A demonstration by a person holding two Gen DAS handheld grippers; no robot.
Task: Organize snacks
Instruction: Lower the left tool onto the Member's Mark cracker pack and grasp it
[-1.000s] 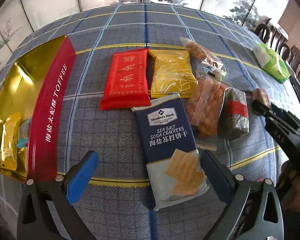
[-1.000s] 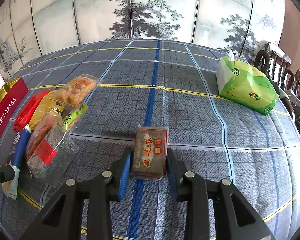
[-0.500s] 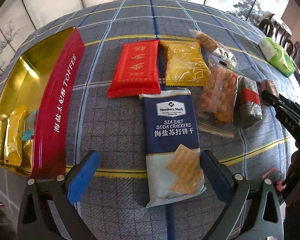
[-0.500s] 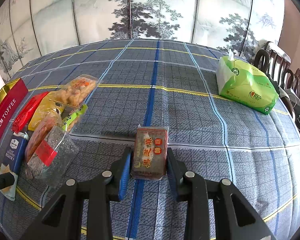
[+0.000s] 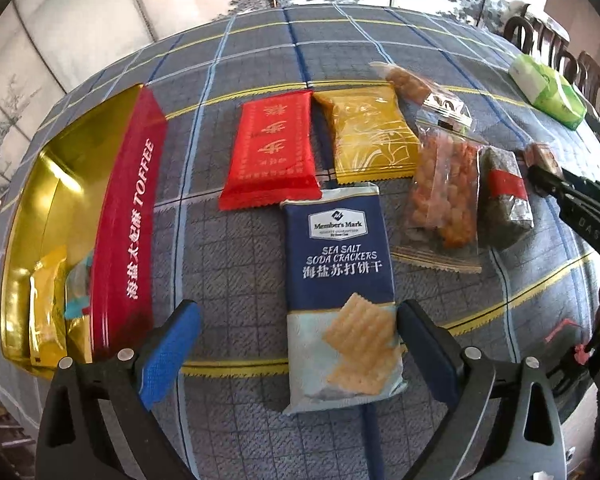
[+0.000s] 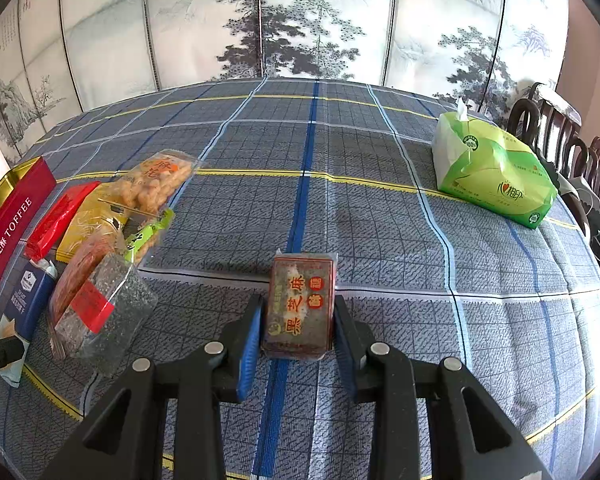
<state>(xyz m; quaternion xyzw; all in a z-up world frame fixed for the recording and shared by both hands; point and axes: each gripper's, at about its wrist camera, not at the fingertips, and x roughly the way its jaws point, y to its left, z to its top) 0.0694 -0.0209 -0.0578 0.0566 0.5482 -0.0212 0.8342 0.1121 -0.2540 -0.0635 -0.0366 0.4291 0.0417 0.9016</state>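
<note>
The right gripper (image 6: 298,330) clamps the small, stiff-looking sesame candy block (image 6: 300,312) by its long sides just above the tablecloth (image 6: 380,240), while the left gripper (image 5: 296,344) gapes around the light, crushable soda cracker pack (image 5: 340,280), best taken gently across its width.

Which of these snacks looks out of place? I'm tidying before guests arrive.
Nothing is spilled or torn. The soda cracker packet lies apart, below the snack row, between the open left gripper fingers; the right gripper grips a sesame candy pack.
</note>
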